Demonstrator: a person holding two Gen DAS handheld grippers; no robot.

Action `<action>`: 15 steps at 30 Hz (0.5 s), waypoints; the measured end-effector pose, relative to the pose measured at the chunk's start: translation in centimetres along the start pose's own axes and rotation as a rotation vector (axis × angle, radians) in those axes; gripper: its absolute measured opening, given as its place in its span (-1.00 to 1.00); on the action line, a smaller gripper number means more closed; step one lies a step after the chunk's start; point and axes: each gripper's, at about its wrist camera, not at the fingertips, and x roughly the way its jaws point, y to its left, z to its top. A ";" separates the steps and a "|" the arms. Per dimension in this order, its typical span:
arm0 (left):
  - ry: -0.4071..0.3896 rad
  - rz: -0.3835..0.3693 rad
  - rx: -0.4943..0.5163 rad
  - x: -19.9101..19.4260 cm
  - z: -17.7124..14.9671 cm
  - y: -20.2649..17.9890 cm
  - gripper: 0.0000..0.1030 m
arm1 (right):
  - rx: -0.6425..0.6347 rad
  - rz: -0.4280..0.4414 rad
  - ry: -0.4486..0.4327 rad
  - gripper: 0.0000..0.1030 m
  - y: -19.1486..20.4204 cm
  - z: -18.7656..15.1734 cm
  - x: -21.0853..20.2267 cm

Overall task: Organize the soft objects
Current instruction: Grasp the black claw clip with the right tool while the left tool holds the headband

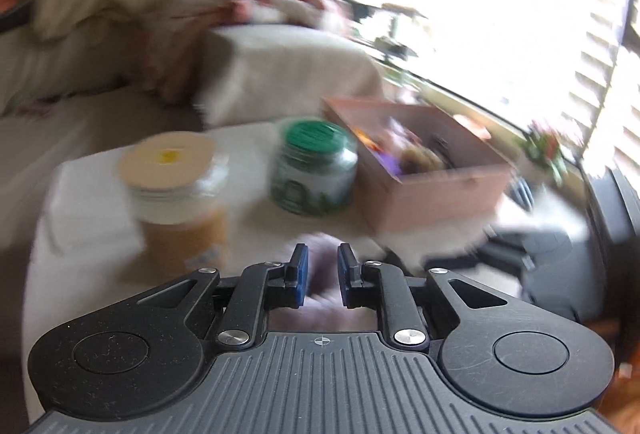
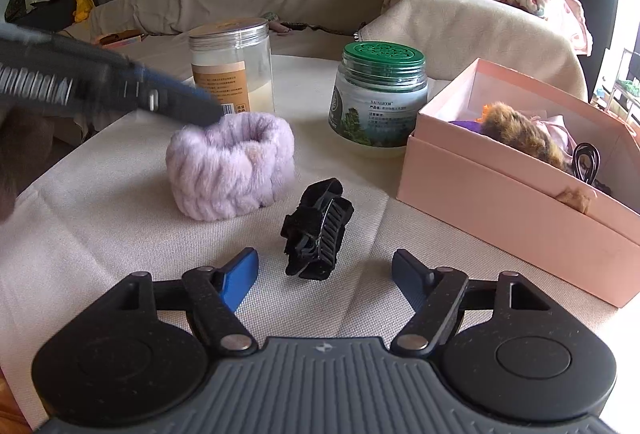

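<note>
- A fluffy lilac knitted-look wrist band (image 2: 231,165), shaped as a thick ring, is seen standing on a cream woven tablecloth (image 2: 100,218), with its opening turned upward and slightly toward the camera; no clear long axis is shown.
- Just in front of the lilac band, toward the camera, a black velvet hair claw clip (image 2: 316,230) is seen lying on the cloth, its long axis running from near to far and leaning a little to the right at the far end.
- To the right of the lilac band, an open pale pink cardboard box (image 2: 504,202) is placed, with a brown furry item (image 2: 520,132) and purple and pink soft pieces inside.
- Behind the lilac band, a clear plastic jar with a tan label (image 2: 232,72) is set, and to the band's right rear a green-lidded glass jar (image 2: 382,94) is set.
- The left gripper (image 2: 200,110) is seen reaching in from the left at a shallow downward slant, its tip at the band's rear upper rim; in its own blurred view the blue pads (image 1: 301,274) are drawn close together with a lilac blur between them, but it cannot be told whether the band is clamped.
- The right gripper (image 2: 324,274) is held low over the cloth, level and pointing forward, in front of the lilac band, with its blue pads spread wide apart and the black clip just beyond them, untouched.
</note>
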 end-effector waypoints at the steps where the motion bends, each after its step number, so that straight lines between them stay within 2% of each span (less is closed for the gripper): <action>1: 0.005 0.024 -0.035 0.0 0.0 0.7 -0.65 | 0.000 0.000 0.000 0.45 0.0 0.0 0.0; 4: 0.046 0.077 -0.090 0.9 -0.2 1.9 -0.65 | 0.000 0.000 0.000 0.45 0.0 0.0 0.0; 7: 0.068 0.055 -0.113 1.8 -0.3 1.9 -0.65 | 0.000 0.001 0.000 0.47 0.0 0.0 0.0; 15: 0.064 0.034 -0.076 2.3 -0.3 0.9 -0.62 | 0.000 0.001 0.000 0.49 0.0 0.0 0.0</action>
